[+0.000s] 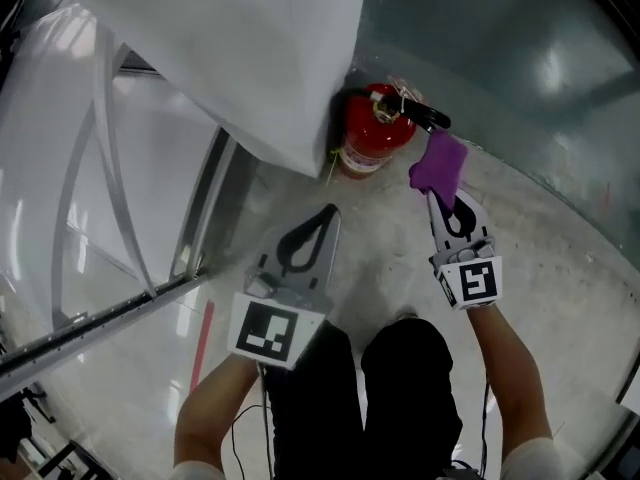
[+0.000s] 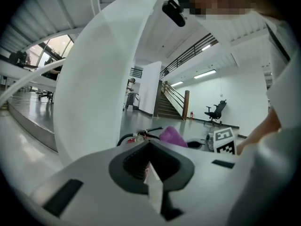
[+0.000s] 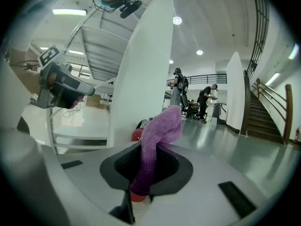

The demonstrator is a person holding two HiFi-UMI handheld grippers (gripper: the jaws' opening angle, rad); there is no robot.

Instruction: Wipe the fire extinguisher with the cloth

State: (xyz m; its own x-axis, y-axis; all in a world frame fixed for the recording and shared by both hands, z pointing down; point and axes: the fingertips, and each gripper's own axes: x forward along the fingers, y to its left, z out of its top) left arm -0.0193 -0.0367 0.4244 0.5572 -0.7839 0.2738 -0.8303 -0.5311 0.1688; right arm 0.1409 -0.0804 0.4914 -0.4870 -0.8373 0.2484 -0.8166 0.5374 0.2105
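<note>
My right gripper pinches the fuzzy purple cloth, nearest the upright red metal fire extinguisher, just ahead-left, maybe touching. My left gripper is closed, empty.

Upper ctr, fire extinguisher: glossy red painted metal body. Beside it, purple cloth: fuzzy, soft pile, microfibre-type. The right gripper & left gripper: smooth matt grey plastic shells, black ribbed pads in the jaws. Lower ctr, floor: pale speckled concrete, polished, semi-gloss w/ reflections. Upper left, pillar: smooth matt white.
</note>
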